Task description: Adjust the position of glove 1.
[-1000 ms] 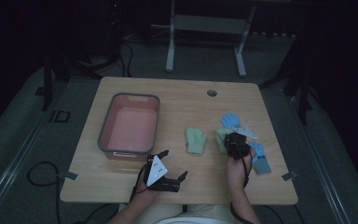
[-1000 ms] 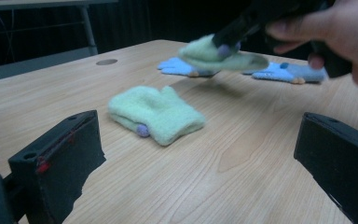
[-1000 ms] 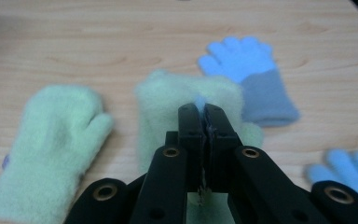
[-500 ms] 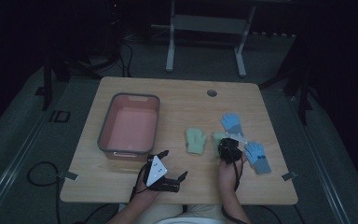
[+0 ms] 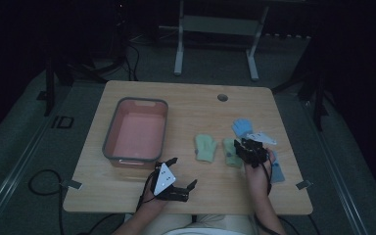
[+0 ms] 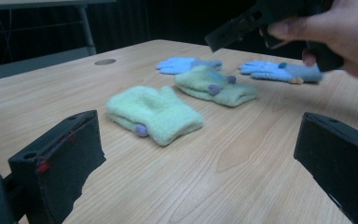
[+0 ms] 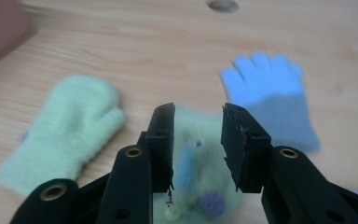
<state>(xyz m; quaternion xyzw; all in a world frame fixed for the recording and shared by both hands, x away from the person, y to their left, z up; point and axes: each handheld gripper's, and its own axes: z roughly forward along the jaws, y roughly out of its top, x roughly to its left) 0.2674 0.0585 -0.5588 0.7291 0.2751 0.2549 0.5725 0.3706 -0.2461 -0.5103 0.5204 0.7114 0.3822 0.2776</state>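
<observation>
Green mitten, 2nd of pair [image 7: 200, 154]: lay on table [image 5: 196, 103] right of centre, directly under right gripper [image 7: 197, 140], between its jaws. Jaws part-open, narrow gap, holding nothing; whether tips touched the wool, cannot tell. Long axis ran roughly fwd-back along the jaw line, so grip would likely cross its width.
Green mitten, 1st [image 5: 205, 148]: just left of it, apart, cuff toward person.
Blue glove [image 7: 268, 95]: just beyond, fingers pointing away. Second blue glove [image 6: 279, 71]: to right, near table's right edge.
Left gripper [image 5: 174, 176]: near front edge, jaws wide, empty, well apart from mittens; right hand [image 5: 257, 169] clearly nearer.
Pink bin [image 5: 136, 129]: far left; bare table between offered open carry room.
</observation>
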